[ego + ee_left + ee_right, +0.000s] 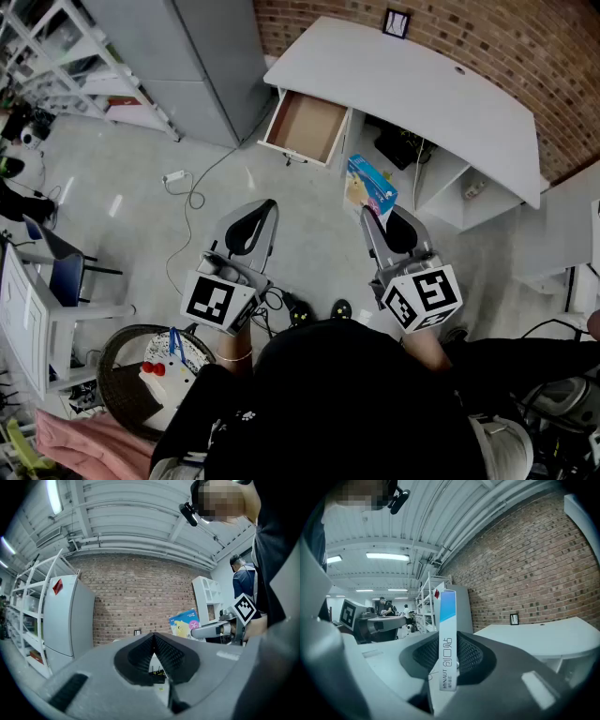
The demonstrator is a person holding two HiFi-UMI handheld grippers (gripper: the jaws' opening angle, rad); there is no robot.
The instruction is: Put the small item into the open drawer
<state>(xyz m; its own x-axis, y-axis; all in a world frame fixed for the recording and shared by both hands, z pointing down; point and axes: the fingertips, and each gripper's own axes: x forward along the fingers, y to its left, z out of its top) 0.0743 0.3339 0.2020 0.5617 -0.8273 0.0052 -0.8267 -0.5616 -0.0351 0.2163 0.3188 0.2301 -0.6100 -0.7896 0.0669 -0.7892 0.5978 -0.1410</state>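
The right gripper (446,660) has its jaws partly closed, pinching a small box (447,620), a flat blue-and-white carton with print on its narrow edge. The ribbed pads press on its two broad faces. The carton stands on edge between them, and most of its length sticks out past the jaw tips. The left gripper (153,635) holds nothing. Its jaws are pressed together at the tips, with only a narrow slit lower down, through which a bit of the floor shows. The two grippers are held side by side and apart, above the floor, both pointing roughly the same way. Ahead of both pairs of jaws, and between them from side to side, is the open drawer (307,125). It is pulled out from the left end of the white counter (412,80), and its brown bottom is bare. The box is well short of the drawer, beyond the right jaw tips and off to the drawer's right. A white cable (192,187) trails over the floor to the left of the left jaws.
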